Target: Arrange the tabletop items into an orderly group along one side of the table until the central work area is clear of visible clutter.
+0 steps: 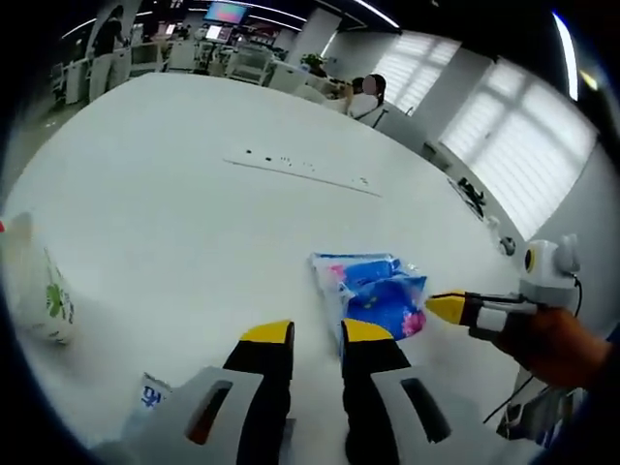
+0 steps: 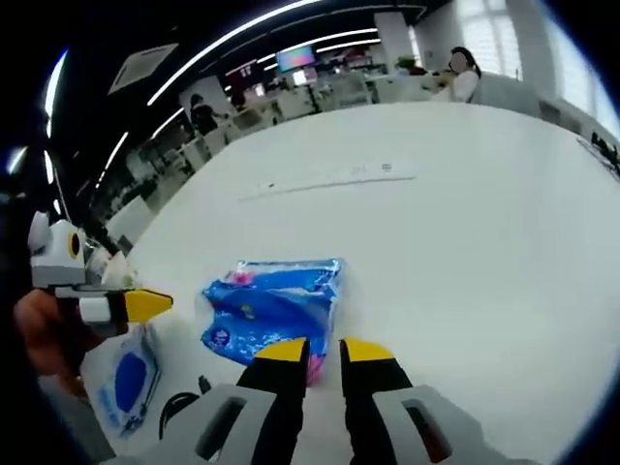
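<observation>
A blue plastic packet [image 1: 373,291] [image 2: 271,305] lies flat on the white table [image 1: 194,194] [image 2: 465,223]. My right gripper [image 2: 325,351] has its jaws nearly together, and the packet's near edge sits pinched between them. In the left gripper view it comes in from the right as a yellow tip [image 1: 446,307] touching the packet's corner. My left gripper [image 1: 317,334] hovers just short of the packet with its jaws close together and nothing between them. In the right gripper view it shows at the left edge [image 2: 145,305].
A white bag with a green mark [image 1: 39,291] stands at the table's left. A clear bag holding something blue [image 2: 126,378] [image 1: 145,397] lies near the front, with a black cable [image 2: 179,407] beside it. A person [image 2: 460,73] sits at the far side.
</observation>
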`<state>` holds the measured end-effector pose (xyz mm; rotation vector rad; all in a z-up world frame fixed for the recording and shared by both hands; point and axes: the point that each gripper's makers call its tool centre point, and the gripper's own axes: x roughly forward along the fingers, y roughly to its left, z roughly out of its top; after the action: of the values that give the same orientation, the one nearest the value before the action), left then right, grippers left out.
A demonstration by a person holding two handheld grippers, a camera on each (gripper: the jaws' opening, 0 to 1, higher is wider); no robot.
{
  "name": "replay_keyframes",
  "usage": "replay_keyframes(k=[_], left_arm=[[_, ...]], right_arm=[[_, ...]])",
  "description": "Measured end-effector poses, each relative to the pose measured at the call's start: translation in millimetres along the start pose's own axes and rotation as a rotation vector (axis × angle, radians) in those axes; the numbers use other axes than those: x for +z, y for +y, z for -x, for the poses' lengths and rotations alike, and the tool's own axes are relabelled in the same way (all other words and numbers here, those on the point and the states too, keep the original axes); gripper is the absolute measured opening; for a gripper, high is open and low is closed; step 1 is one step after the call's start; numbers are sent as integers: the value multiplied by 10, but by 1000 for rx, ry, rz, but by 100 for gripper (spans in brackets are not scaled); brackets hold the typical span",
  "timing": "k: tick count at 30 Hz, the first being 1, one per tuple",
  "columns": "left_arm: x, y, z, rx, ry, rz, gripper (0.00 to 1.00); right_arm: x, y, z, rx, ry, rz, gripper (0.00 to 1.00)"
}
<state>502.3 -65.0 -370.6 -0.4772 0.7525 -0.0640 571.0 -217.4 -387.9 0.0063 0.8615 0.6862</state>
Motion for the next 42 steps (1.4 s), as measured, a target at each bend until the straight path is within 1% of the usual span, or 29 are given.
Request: replay_keyframes(k=[5, 8, 11, 14, 17, 23, 25, 29, 33, 36, 39, 41, 42], left_arm=[[-44, 52, 167, 14, -19, 13, 16], [-61, 92, 313, 29, -38, 19, 15], [-81, 140, 398, 35, -50, 30, 15], [-131, 218, 498, 49, -53, 49, 15], [-162, 307, 644, 68, -70, 66, 15], [-264, 443, 889, 97, -89, 105, 14], [-292, 473, 947, 104, -96, 113, 14], [-366, 510, 1036, 111, -95, 113, 13], [-424, 561, 1139, 120, -97, 117, 13], [-462, 604, 1212, 128, -102, 126, 13], [-509, 618, 1275, 130, -103, 131, 13], [-549, 626, 1315, 134, -101, 131, 13], [-580, 623, 1349, 133, -99, 136, 13]], right_arm=[[-30, 61, 66, 0, -1, 9, 10], [-53, 117, 130, -2, -2, 20, 11], [-52, 156, 160, 1, -5, 28, 11], [-38, 154, 164, 4, -8, 26, 11], [-50, 203, 244, 5, -9, 27, 11], [-56, 239, 294, 13, -9, 54, 11], [-81, 288, 341, 15, -7, 62, 12], [-108, 329, 348, 23, -3, 76, 11], [-98, 326, 321, 29, -1, 85, 11], [-130, 371, 347, 32, 3, 91, 11], [-145, 392, 325, 36, 8, 99, 11], [-174, 458, 309, 43, 10, 108, 11], [-201, 511, 335, 46, 11, 111, 11]])
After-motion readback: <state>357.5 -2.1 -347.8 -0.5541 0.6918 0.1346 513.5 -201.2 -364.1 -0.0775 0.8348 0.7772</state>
